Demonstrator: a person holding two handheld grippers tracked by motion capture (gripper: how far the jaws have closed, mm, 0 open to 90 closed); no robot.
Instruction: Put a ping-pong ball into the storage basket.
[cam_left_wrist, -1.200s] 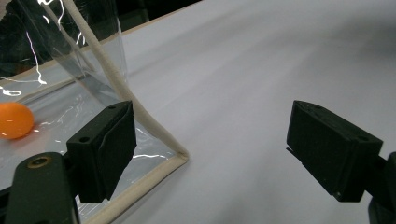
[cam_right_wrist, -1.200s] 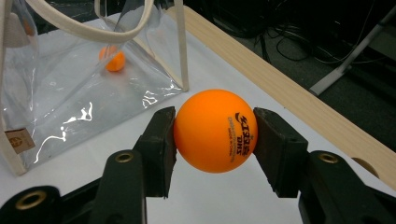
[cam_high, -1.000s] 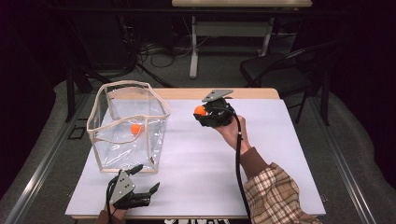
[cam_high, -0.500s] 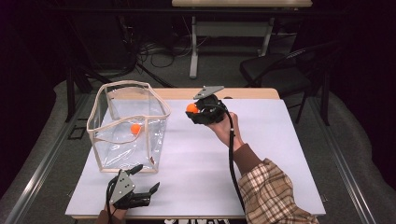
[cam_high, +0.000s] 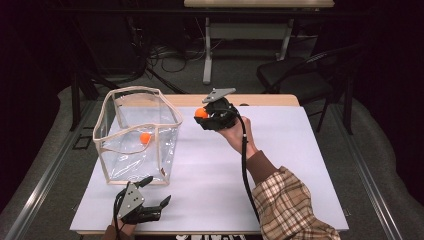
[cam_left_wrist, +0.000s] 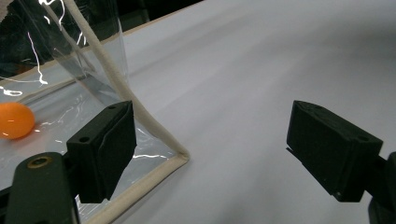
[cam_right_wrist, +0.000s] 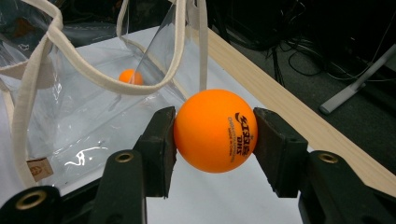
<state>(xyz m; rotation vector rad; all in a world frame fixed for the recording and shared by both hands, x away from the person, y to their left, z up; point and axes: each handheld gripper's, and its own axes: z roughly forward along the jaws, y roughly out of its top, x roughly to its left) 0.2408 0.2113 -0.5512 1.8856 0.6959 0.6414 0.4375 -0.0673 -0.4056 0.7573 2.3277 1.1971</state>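
Right claw (cam_right_wrist: 214, 133) grasps the orange ball (cam_right_wrist: 215, 130); left claw (cam_high: 150, 197) released. Carry ball toward 9 o'clock, above the clear bag (cam_high: 135, 132) rim, before releasing.

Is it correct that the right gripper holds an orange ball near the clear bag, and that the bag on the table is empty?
Not quite. The right gripper does hold an orange ball near the clear bag, but the bag is not empty: a second orange ball already lies inside it, as the high view shows.
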